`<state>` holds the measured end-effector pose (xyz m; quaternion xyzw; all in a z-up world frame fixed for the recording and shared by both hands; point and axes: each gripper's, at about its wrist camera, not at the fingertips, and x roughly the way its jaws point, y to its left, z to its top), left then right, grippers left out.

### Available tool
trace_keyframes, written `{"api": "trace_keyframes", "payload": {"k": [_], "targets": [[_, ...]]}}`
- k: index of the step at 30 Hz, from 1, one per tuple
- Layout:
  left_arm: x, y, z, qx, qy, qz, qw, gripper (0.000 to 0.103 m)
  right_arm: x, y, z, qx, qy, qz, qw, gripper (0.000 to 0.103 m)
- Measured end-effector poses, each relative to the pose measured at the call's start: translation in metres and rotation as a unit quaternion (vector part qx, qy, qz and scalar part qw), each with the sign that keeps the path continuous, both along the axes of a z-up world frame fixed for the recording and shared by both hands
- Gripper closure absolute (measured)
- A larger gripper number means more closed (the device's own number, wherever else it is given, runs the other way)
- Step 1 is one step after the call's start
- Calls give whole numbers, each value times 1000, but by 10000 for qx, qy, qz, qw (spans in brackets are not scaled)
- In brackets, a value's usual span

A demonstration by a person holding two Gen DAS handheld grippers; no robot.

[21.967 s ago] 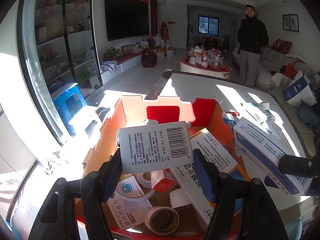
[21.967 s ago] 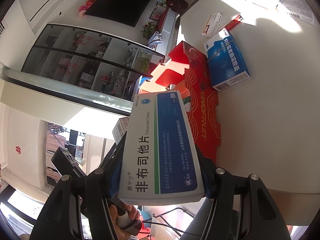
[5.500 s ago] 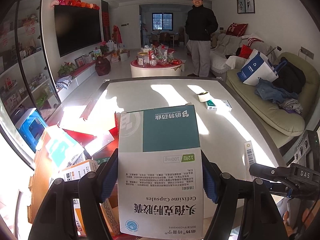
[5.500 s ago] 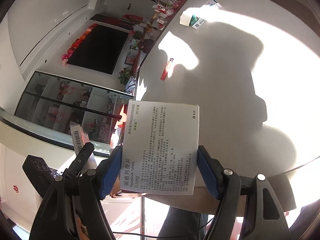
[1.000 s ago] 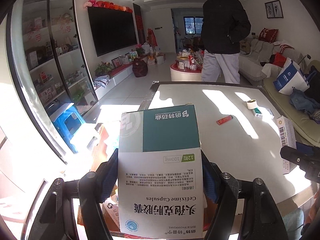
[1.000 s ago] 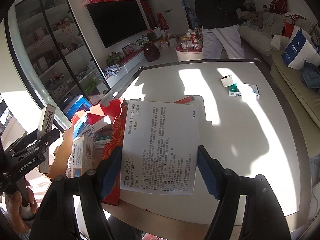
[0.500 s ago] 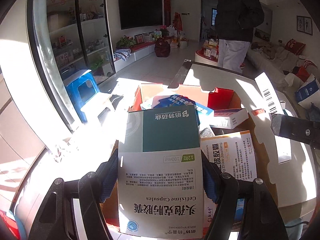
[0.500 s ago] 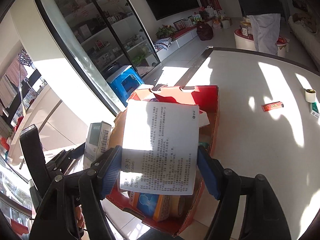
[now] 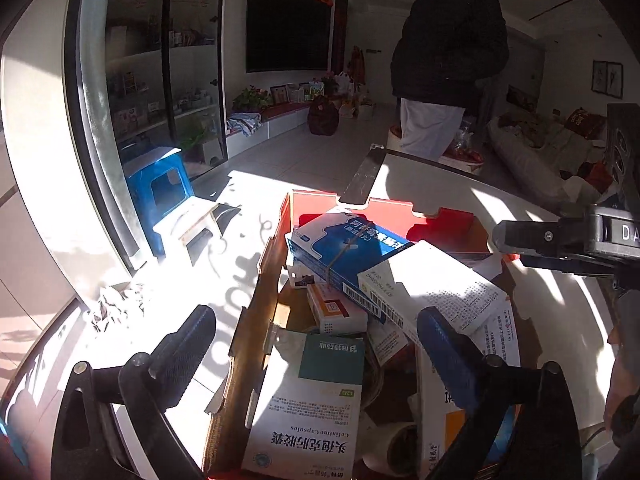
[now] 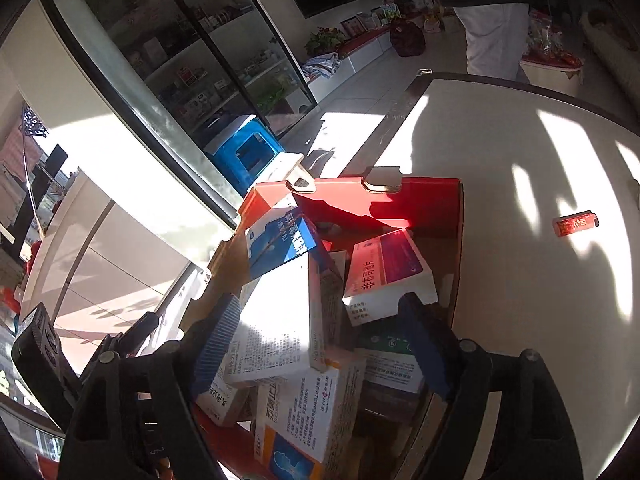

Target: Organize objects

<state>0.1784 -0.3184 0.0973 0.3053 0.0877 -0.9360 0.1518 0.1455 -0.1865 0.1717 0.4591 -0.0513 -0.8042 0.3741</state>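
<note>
A red cardboard carton (image 9: pixel 384 208) (image 10: pixel 420 200) on the white table holds several medicine boxes. My left gripper (image 9: pixel 316 344) hovers over its near end, jaws opening wide. The green-and-white Cefixime box (image 9: pixel 312 400) lies loose below them in the carton, clear of both pads. My right gripper (image 10: pixel 320 340) hangs over the carton too, jaws opening. The white printed box (image 10: pixel 280 320) (image 9: pixel 432 292) rests on the pile beneath it; the right pad is clear of the box. A blue box (image 9: pixel 344 248) (image 10: pixel 280 240) leans at the carton's far end.
A red lighter (image 10: pixel 576 224) lies on the table (image 10: pixel 520 152) right of the carton. A person (image 9: pixel 444 60) stands at the table's far end. A blue stool (image 9: pixel 160 184) (image 10: pixel 248 152) sits on the floor to the left, by a glass cabinet.
Both grippers held their boxes half a second ago. Now the jaws stand wider, and the Cefixime box and the white printed box lie in the carton.
</note>
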Motion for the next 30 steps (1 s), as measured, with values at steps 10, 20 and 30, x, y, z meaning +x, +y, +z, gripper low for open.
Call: {"api": "trace_keyframes", "payload": {"k": [10,20,30], "targets": [[-115,-93,20,1428,65,-1197,9825,0,-2,126,-38,-353,-600,-1253,9897,17],[-155,-84,-11,2162,-53,-1848,9587,0,-23,211,-58,-308,-745,-2073,9749,17],[-147,-49,33,1462,-178,-1501,9776,0,-124,291,-67,897,-342,-2376,9666,17]]}}
